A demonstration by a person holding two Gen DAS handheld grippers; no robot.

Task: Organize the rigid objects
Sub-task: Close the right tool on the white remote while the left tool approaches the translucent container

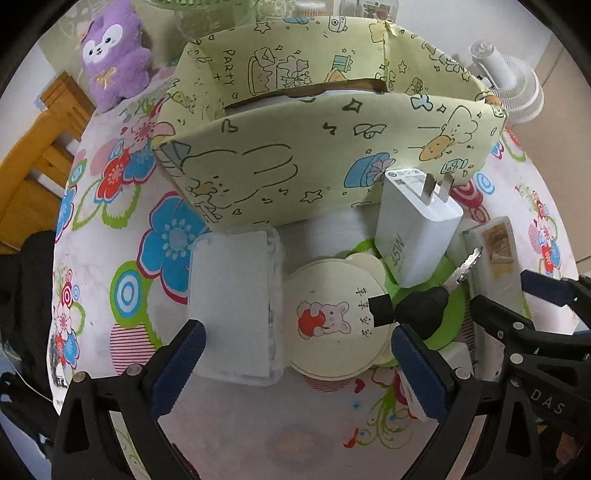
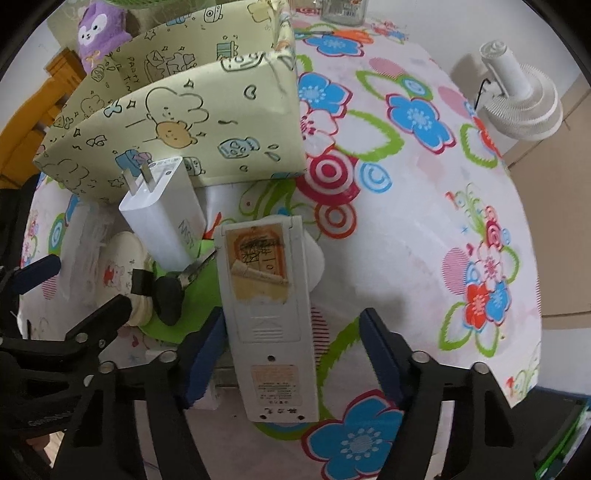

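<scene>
A yellow-green cartoon-print box stands open on the flowered table; it also shows in the right wrist view. In front of it lie a clear plastic case, a round cream bear tag, a white 45W charger, a black-headed key and a grey remote, face down. My left gripper is open, its fingers either side of the case and tag. My right gripper is open, its fingers either side of the remote's lower half, not touching it.
A purple plush toy sits behind the box at the left. A white fan stands off the table's right side. A wooden chair is at the left. A glass jar stands at the table's far edge.
</scene>
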